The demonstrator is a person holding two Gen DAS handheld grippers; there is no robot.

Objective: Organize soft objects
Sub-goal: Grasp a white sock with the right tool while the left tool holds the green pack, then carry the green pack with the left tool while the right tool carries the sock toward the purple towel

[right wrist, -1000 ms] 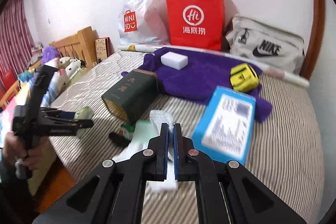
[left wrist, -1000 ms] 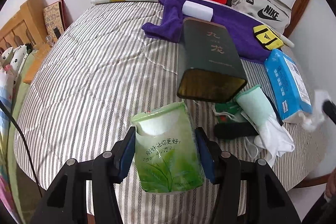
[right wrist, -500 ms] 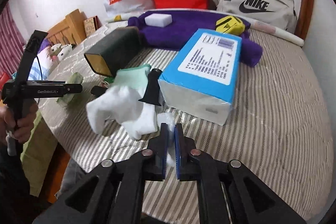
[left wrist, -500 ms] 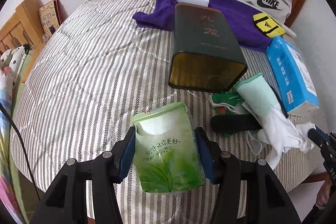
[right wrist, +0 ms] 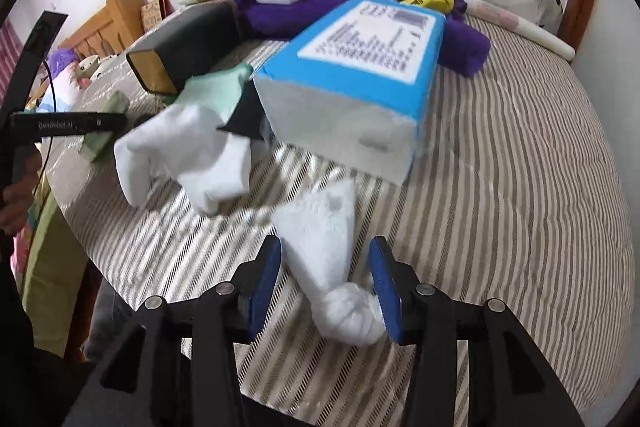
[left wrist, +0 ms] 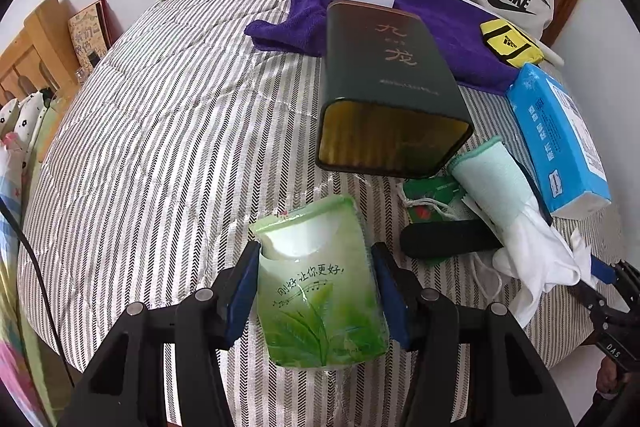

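Two grips differ: the right gripper (right wrist: 325,283) is opening around a white tissue wad (right wrist: 320,247) on the striped bed (right wrist: 500,187) — let it drop clear, near the blue tissue pack (right wrist: 348,67). Leftward, the left gripper (left wrist: 316,291) clamps a green tissue packet (left wrist: 320,287) — keep it steady.

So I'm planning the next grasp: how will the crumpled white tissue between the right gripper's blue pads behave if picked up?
The crumpled white tissue probably hangs floppy: it lies in a loose, creased cone with a twisted knot at one end. It looks very light, so it may drift or slip as the right gripper opens; neither pad presses it. Thin paper could tear if pulled.
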